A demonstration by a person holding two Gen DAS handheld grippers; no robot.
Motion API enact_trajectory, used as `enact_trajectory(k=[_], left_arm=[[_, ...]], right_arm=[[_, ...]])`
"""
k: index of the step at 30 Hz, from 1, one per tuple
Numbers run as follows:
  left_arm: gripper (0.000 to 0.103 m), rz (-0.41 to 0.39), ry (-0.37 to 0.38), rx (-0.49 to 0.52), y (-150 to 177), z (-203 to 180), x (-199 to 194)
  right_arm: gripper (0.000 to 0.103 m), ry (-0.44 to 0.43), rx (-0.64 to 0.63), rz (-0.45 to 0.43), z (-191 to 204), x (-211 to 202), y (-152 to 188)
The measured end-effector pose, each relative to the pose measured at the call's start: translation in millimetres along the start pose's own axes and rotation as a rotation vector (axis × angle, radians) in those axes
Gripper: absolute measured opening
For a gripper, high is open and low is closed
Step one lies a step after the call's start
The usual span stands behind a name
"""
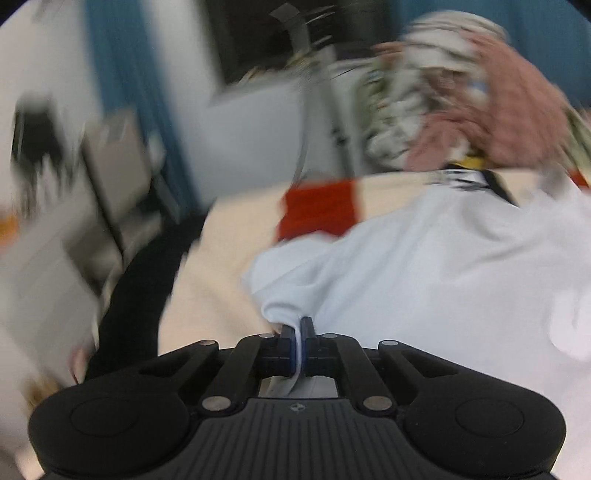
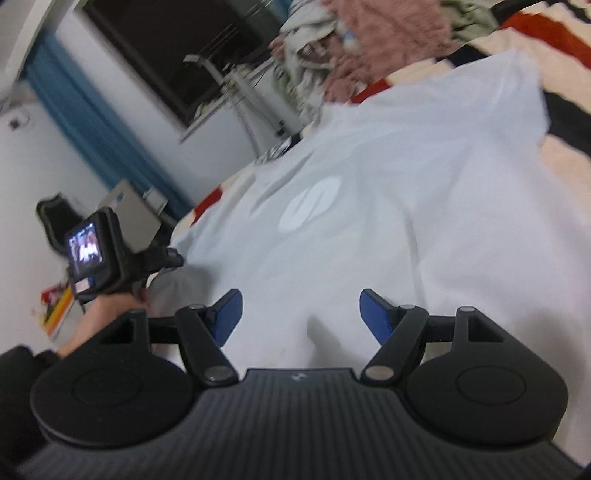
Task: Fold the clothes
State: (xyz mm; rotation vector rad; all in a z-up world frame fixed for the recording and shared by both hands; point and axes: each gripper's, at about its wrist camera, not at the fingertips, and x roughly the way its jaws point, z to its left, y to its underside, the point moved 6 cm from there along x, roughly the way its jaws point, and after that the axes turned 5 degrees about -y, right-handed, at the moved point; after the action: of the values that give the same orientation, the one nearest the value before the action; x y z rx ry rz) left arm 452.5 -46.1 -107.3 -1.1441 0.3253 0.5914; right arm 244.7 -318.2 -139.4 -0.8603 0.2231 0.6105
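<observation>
White t-shirt [image 2: 388, 206] spread wrinkled on striped bed [image 2: 565, 122]; my left gripper [image 1: 300, 332] pinches its edge, right gripper [image 2: 301, 314] jaws apart.

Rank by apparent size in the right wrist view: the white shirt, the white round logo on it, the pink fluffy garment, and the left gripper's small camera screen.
1. White shirt, by far the largest.
2. Pink fluffy garment, though cut off by the frame and farther away.
3. White round logo.
4. Small camera screen, close to the logo and nearer the camera, so unsure.
</observation>
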Motion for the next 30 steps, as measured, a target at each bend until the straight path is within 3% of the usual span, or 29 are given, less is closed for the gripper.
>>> enact_trajectory(k=[4, 7, 12, 15, 18, 22, 26, 30], left_arm=[[0.002, -0.065, 0.071, 0.217, -10.2, -71.0, -24.3], [0.002, -0.077, 0.118, 0.317, -4.4, -125.4, -29.4], [0.002, -0.054, 0.119, 0.348, 13.7, -169.7, -12.1], [0.013, -0.055, 0.156, 0.284, 17.1, -159.5, -15.4], [0.051, -0.042, 0.243, 0.131, 18.5, -133.3, -35.2], [0.081, -0.068, 0.337, -0.101, 25.4, -87.7, -75.2], [0.084, -0.124, 0.291, -0.219, 19.9, -51.4, -78.8], [0.081, -0.086, 0.289, -0.27, 6.4, -45.8, -46.6]], right_arm=[[0.073, 0.067, 0.051, -0.068, -23.0, -13.2, -12.5], [0.073, 0.091, 0.13, -0.094, -41.0, -20.0, -16.5], [0.073, 0.1, 0.166, -0.097, -51.3, -22.4, -17.8], [0.073, 0.091, 0.173, -0.096, -52.4, -24.0, -18.0], [0.073, 0.083, 0.182, -0.095, -52.9, -25.2, -18.3], [0.073, 0.073, 0.192, -0.095, -53.0, -26.6, -18.2], [0.073, 0.071, 0.202, -0.088, -55.3, -25.9, -16.1], [0.073, 0.095, 0.182, -0.079, -56.8, -20.8, -12.0]])
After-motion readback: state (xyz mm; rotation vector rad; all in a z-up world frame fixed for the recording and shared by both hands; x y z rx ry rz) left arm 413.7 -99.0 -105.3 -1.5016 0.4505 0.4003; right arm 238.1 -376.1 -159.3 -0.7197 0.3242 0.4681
